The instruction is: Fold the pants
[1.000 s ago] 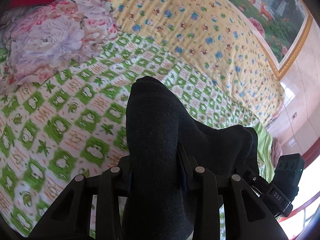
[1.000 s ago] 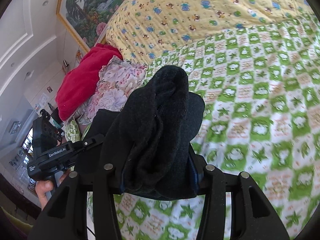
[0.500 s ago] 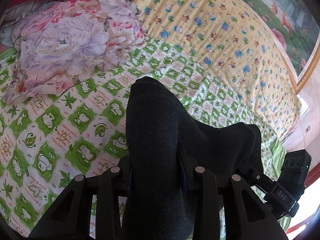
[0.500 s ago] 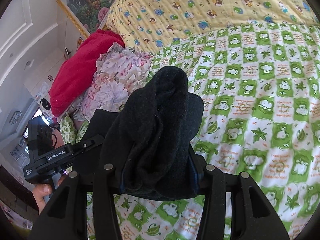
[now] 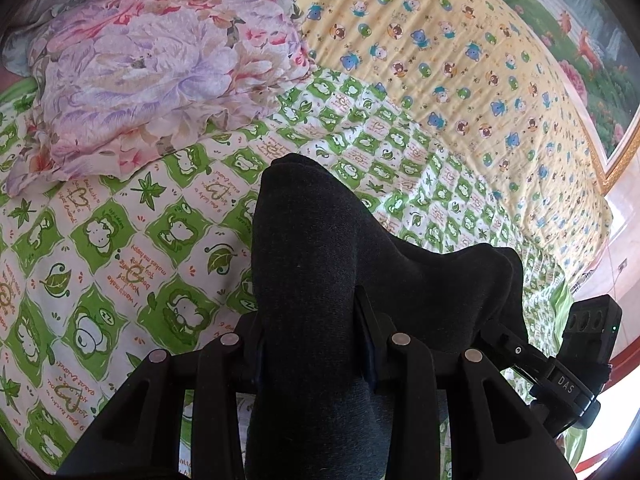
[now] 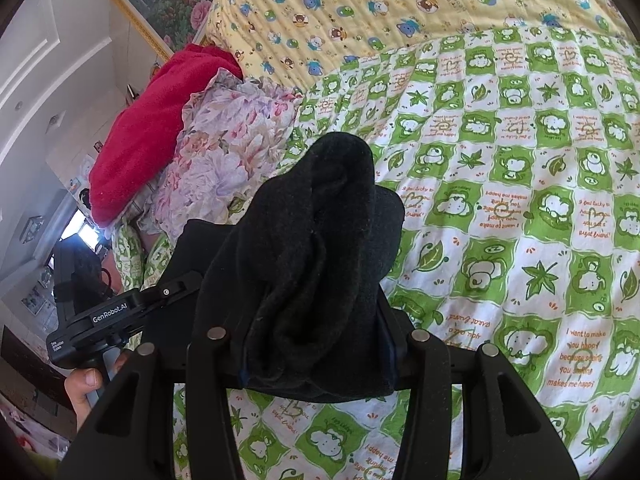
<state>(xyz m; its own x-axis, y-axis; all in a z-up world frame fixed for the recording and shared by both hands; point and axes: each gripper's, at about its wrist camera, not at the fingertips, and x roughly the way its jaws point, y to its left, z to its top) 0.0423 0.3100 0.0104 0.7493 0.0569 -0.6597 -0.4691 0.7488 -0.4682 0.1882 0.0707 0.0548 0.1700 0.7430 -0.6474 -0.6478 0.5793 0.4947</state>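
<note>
Left wrist view: floral bundle point(image 5: 132, 76) at far left of bed, on green-and-white frog-print sheet point(image 5: 120, 248); yellow bear-print quilt point(image 5: 460, 68) beyond, toward head of bed. Left gripper point(image 5: 312, 344) with fingers point(image 5: 370, 344) clamped on a thick fold of black pants point(image 5: 304, 264), cloth bulging up between them and stretching right to right gripper point(image 5: 556, 364), raised above sheet.

Right wrist view: bare hand point(image 6: 86, 388) at lower left, gripping handle of left gripper point(image 6: 120, 316); red blanket point(image 6: 152, 132) and floral bundle point(image 6: 236, 152) at bed's left edge. Right gripper point(image 6: 316, 356) with fingers point(image 6: 386, 344) pinching bunched black pants point(image 6: 320, 248) over frog-print sheet point(image 6: 520, 200).
</note>
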